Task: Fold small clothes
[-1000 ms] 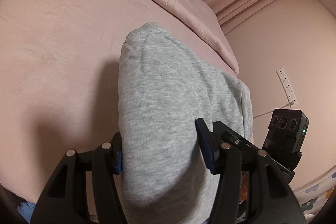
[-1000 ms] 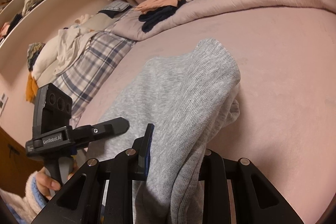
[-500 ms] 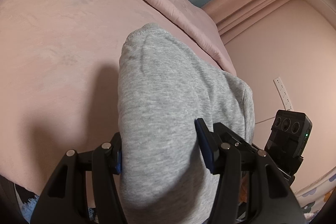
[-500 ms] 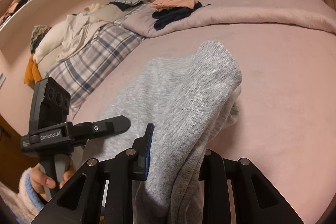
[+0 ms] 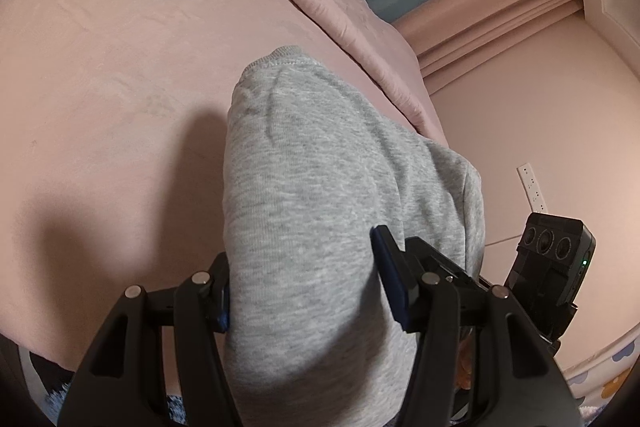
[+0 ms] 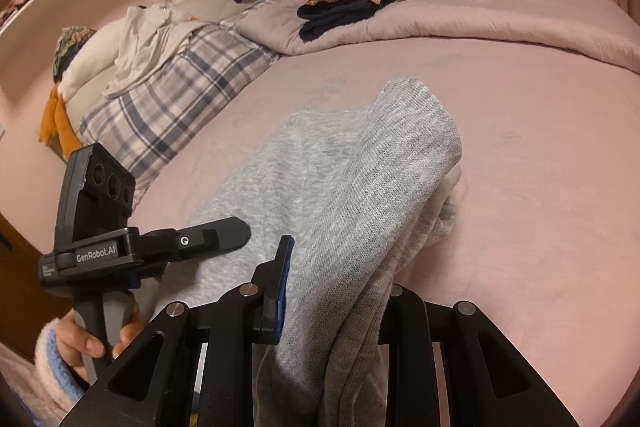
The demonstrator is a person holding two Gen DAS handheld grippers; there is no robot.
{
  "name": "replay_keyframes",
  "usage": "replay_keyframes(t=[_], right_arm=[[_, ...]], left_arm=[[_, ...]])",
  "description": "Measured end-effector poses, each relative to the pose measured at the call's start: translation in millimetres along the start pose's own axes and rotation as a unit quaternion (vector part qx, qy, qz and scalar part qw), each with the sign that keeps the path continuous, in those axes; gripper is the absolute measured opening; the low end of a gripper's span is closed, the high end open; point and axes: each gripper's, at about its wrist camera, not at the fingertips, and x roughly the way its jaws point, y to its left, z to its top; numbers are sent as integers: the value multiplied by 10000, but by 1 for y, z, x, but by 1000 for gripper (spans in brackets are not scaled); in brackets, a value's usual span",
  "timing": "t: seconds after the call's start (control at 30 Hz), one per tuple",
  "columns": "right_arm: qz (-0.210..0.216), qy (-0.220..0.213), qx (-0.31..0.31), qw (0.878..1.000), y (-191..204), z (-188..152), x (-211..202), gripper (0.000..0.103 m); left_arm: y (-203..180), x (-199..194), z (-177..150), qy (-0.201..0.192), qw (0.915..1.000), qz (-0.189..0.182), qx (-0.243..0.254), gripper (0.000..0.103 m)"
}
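Note:
A small grey knit garment [image 5: 320, 195] hangs over the pink bed [image 5: 100, 75]; its far hem rests on the sheet. My left gripper [image 5: 304, 291] is shut on one near edge of it, the cloth bulging between the blue pads. My right gripper [image 6: 336, 291] is shut on the other near edge of the grey garment [image 6: 360, 187], which drapes over the right finger and hides it. The left gripper's body [image 6: 120, 247] shows in the right wrist view, and the right gripper's camera [image 5: 552, 259] shows in the left wrist view.
A pink quilt [image 6: 480, 15] lies folded along the far side of the bed, with dark blue and peach clothes [image 6: 344, 3] stacked on it. A plaid blanket [image 6: 172, 87] and piled laundry [image 6: 132, 35] lie at the left. A wall socket strip [image 5: 532, 187] is at the right.
Both grippers have moved forward over the bed with the garment, still shut on it. More of the quilt and the stacked clothes has come into view.

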Motion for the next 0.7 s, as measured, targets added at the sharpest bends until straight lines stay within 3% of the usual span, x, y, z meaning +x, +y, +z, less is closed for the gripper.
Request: replay_keyframes(t=[0.33, 0.7], right_arm=[[-101, 29, -116, 9999, 10, 17, 19, 27], [-115, -233, -199, 9995, 6, 53, 41, 27]], left_arm=[[15, -7, 18, -53, 10000, -18, -7, 56], [23, 2, 67, -141, 9998, -41, 141, 56]])
